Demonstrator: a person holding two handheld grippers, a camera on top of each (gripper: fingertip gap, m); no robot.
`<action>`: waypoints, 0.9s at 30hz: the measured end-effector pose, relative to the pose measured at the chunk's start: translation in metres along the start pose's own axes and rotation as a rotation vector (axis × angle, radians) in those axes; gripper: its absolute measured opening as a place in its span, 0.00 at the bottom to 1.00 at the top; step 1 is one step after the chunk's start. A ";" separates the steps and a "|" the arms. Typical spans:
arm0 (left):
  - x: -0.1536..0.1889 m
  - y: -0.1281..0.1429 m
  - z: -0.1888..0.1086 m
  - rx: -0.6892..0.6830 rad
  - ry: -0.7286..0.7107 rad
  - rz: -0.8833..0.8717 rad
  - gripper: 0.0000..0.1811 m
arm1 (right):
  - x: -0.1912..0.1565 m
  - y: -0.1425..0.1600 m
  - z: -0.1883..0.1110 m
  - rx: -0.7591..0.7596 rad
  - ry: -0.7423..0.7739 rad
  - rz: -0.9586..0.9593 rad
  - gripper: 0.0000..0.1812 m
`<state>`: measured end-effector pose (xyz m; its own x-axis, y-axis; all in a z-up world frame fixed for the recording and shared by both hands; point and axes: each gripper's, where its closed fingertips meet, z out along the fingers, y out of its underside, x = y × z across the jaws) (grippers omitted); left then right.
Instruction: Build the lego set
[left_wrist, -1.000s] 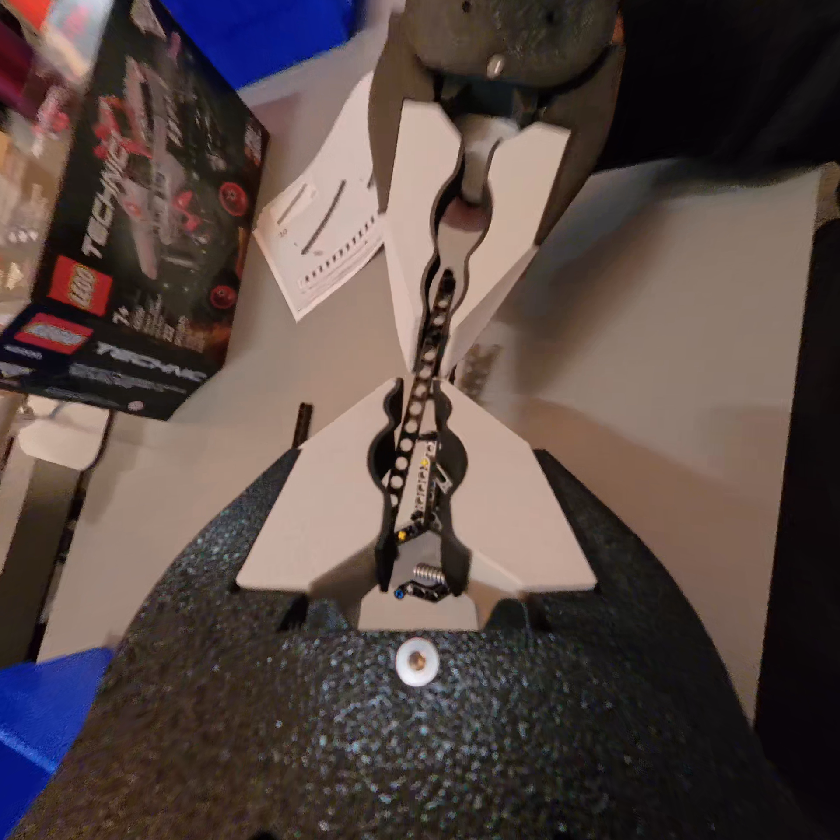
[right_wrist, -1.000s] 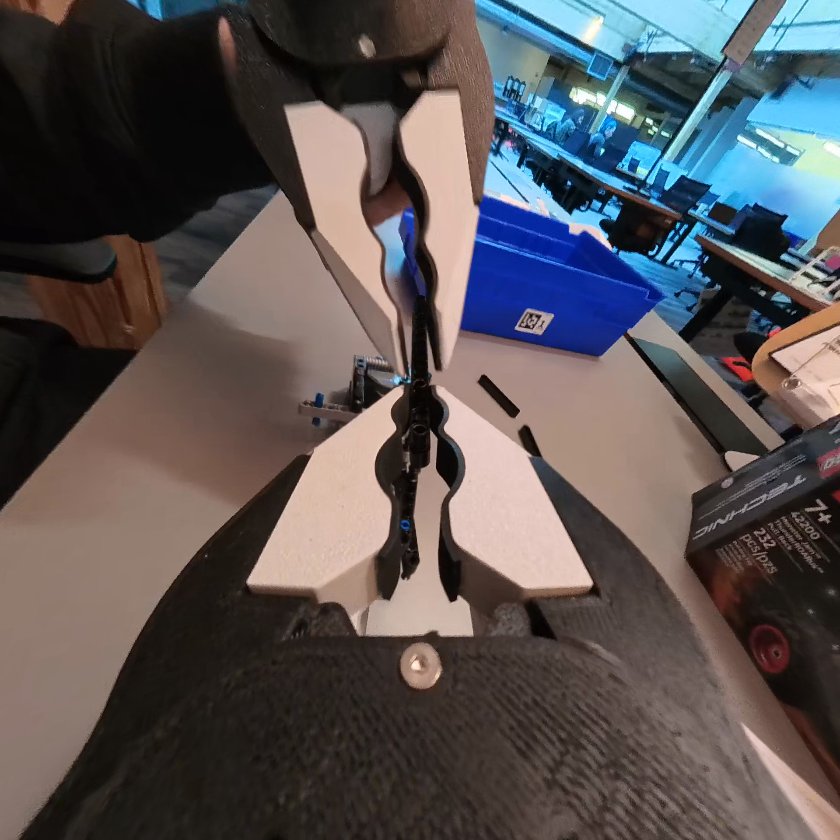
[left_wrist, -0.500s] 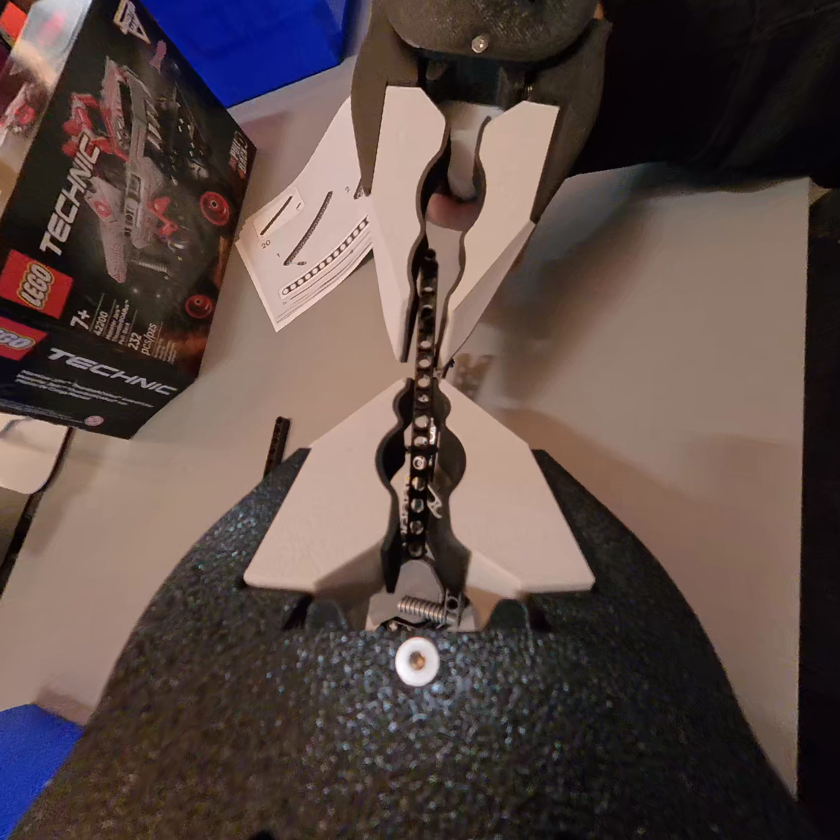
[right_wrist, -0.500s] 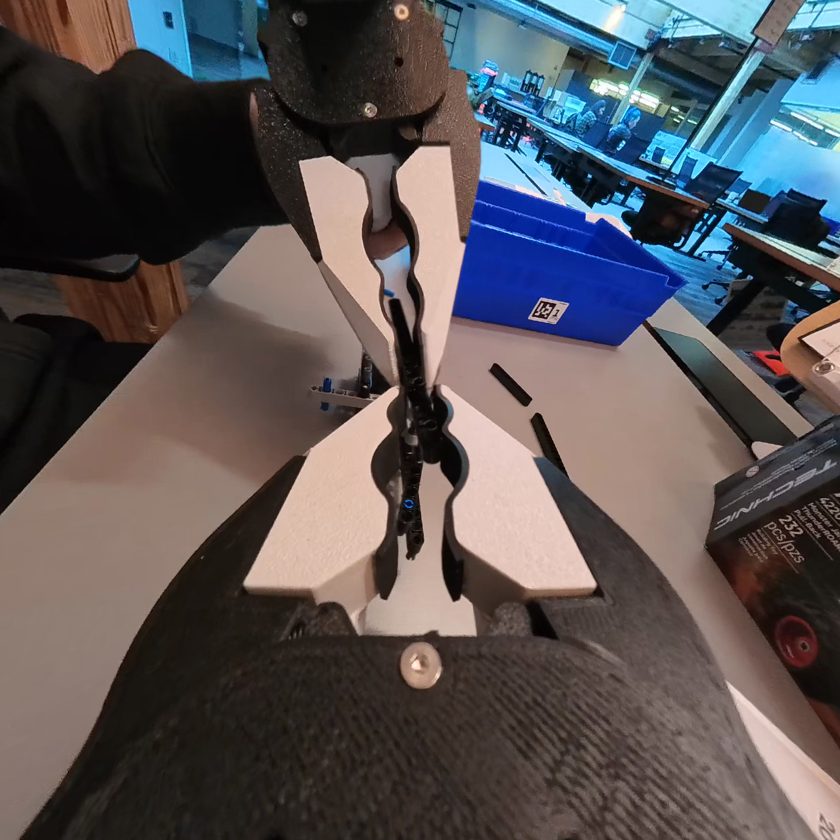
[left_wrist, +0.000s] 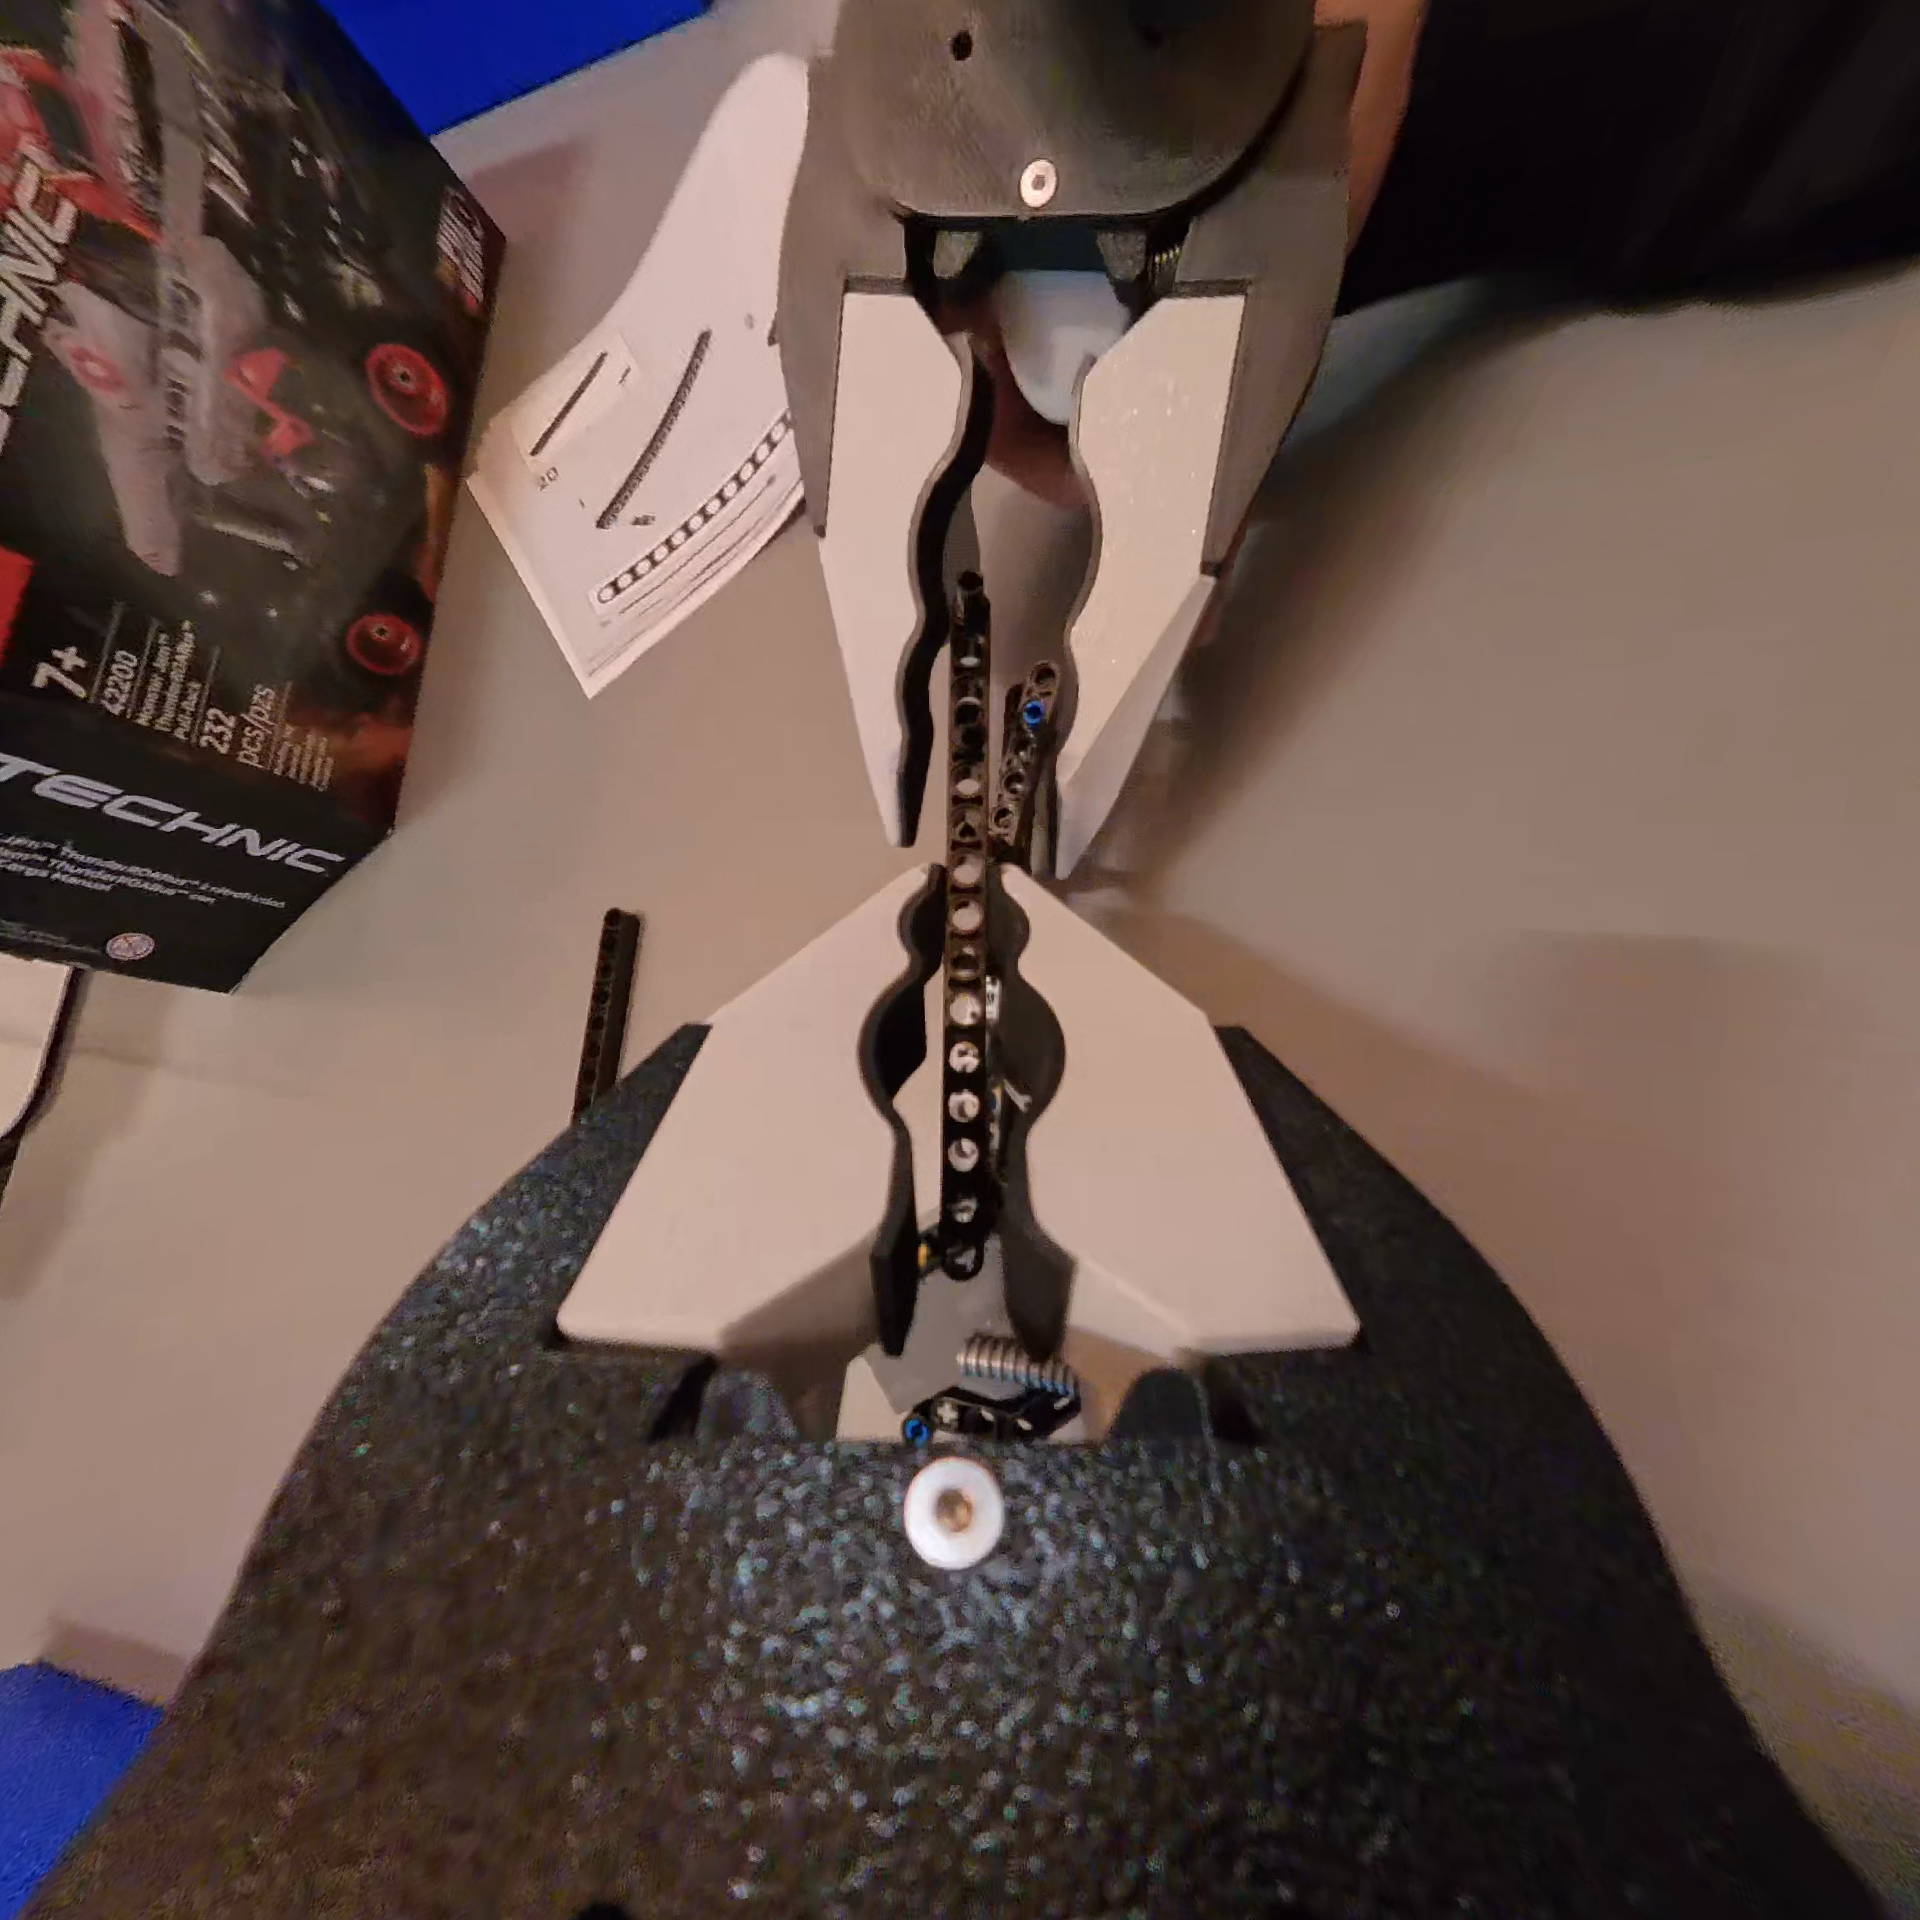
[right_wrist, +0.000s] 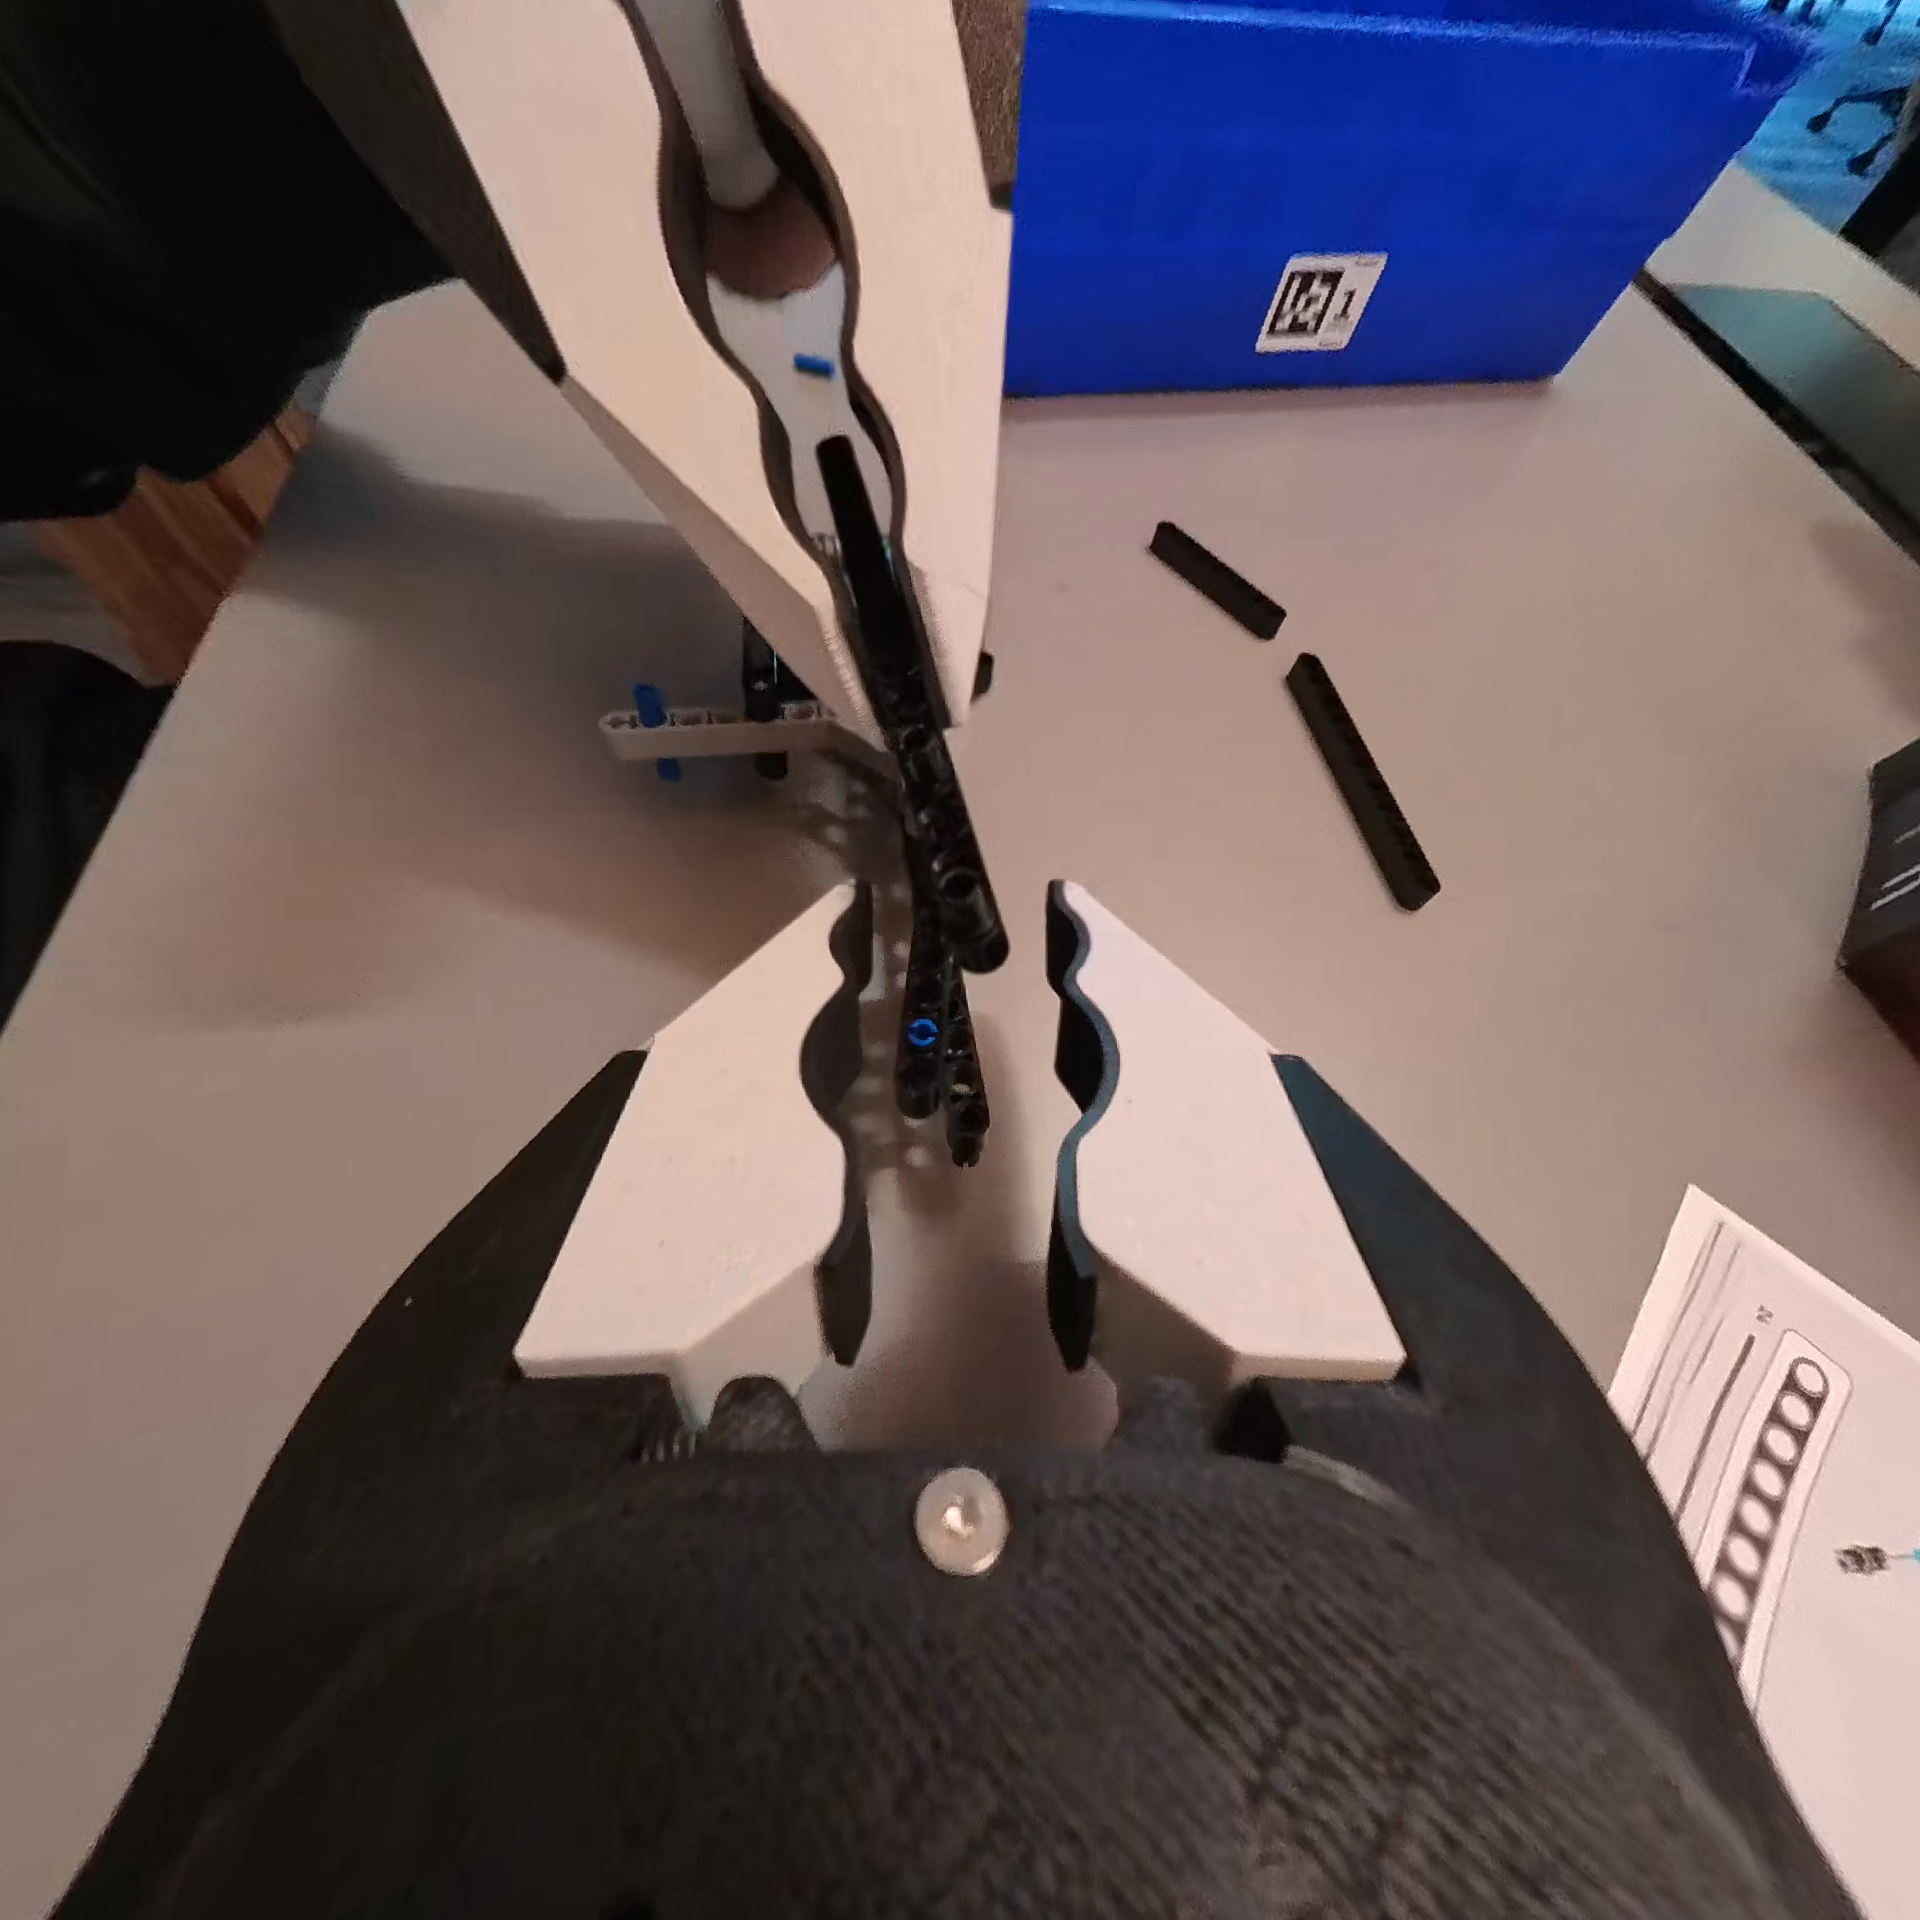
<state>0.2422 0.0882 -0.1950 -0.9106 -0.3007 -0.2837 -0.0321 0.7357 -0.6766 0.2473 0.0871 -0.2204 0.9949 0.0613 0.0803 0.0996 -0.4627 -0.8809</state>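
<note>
A long black beam (left_wrist: 964, 997) with a row of holes is clamped between the jaws of the left gripper (left_wrist: 964, 883) and is held above the table (left_wrist: 1507, 831). Its far end reaches between the fingers of the right gripper (left_wrist: 977, 831), seen at 12 o'clock in the left wrist view. The right gripper's (right_wrist: 951, 894) jaws are spread apart, and nothing is touched by them; the beam (right_wrist: 914, 748) and a shorter black piece (right_wrist: 935, 1039) with a blue pin lie in the gap. Two loose black beams (right_wrist: 1356, 790) lie at 2 o'clock, a blue bin (right_wrist: 1351, 156) at 1 o'clock. The set's box (left_wrist: 208, 468) sits at 10 o'clock of the left view, an instruction sheet (left_wrist: 665, 457) beside it.
</note>
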 end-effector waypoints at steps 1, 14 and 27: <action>0.000 -0.001 0.001 -0.004 0.003 0.010 0.03 | -0.001 0.003 0.001 -0.023 -0.009 -0.001 0.17; 0.002 0.004 0.011 -0.033 0.096 -0.037 0.02 | -0.005 0.027 0.013 -0.188 -0.031 -0.041 0.04; 0.000 0.005 0.012 -0.015 0.083 -0.066 0.02 | -0.002 0.008 0.001 -0.043 -0.037 -0.023 0.04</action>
<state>0.2467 0.0841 -0.2063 -0.9374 -0.2975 -0.1811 -0.0985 0.7251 -0.6816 0.2457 0.0844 -0.2278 0.9912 0.1045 0.0819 0.1235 -0.4986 -0.8580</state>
